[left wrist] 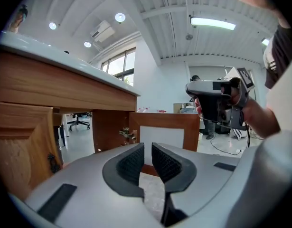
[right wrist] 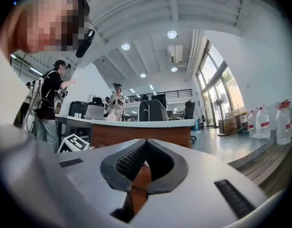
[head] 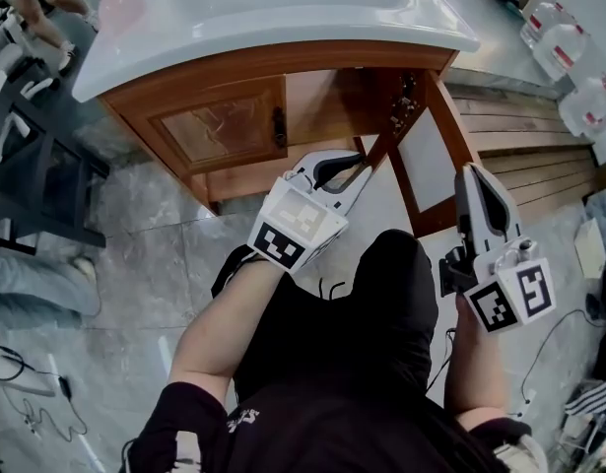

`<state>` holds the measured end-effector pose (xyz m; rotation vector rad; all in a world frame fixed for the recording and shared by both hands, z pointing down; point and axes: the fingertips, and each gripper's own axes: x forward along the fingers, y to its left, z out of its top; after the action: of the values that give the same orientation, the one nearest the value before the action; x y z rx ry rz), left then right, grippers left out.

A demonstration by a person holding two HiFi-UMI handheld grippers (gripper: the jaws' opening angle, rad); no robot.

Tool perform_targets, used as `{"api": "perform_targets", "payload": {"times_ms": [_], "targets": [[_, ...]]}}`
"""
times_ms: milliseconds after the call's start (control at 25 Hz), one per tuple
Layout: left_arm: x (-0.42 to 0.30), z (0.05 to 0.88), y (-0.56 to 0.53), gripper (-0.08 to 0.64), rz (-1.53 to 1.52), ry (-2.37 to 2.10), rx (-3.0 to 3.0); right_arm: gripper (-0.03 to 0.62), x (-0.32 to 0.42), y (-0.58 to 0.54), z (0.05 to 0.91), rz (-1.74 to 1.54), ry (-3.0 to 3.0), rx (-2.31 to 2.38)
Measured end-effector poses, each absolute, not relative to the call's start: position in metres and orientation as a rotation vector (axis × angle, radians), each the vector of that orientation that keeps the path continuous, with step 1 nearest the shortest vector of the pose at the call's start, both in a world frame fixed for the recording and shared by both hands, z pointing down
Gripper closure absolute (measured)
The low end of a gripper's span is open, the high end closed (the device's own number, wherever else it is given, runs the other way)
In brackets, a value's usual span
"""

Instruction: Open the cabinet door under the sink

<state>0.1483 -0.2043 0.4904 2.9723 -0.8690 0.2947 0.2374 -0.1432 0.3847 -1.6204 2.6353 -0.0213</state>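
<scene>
- Cabinet (head: 327, 92): wooden unit sitting under the white sink (head: 283, 13), with two doors on its front.
- Right-hand door (head: 428, 161): already standing swung out, its pale inner panel facing the interior and its hinges showing on the cabinet side. It is standing upright, long axis vertical.
- Left-hand door (head: 224, 128): lying flush with the front, apparently closed, its dark handle (head: 279, 126) running vertically along the edge nearest the middle.
- Left gripper (head: 350, 168): pointing roughly level at the cabinet opening, its jaws showing a narrow gap with nothing between them. In the left gripper view the open door's panel is sitting straight ahead, beyond the jaw tips (left wrist: 147, 151) and apart from them.
- Right gripper (head: 472, 177): hovering outside the open door, on its far side from the cabinet interior, jaws pressed together and carrying nothing (right wrist: 146, 144).
- Deciding relation: the open door is standing between the two grippers. The closed door's handle is lying up and to the left of the left jaws, making the left hand much the nearer one. Judging by this, any further opening is falling to the left gripper, gripping across that vertical handle.
</scene>
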Motion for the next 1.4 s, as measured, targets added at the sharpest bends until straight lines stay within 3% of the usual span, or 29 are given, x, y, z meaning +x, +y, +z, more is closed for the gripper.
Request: {"api": "perform_targets", "payload": {"times_ms": [880, 1400], "targets": [[0.031, 0.555, -0.254, 0.483, 0.391, -1.377, 2.640, 0.577, 0.095, -0.249, 0.481, -0.166, 2.959, -1.237], [0.023, 0.597, -0.297, 0.408, 0.449, -1.571, 2.440, 0.568, 0.112, -0.270, 0.533, -0.300, 2.957, -1.158]]}}
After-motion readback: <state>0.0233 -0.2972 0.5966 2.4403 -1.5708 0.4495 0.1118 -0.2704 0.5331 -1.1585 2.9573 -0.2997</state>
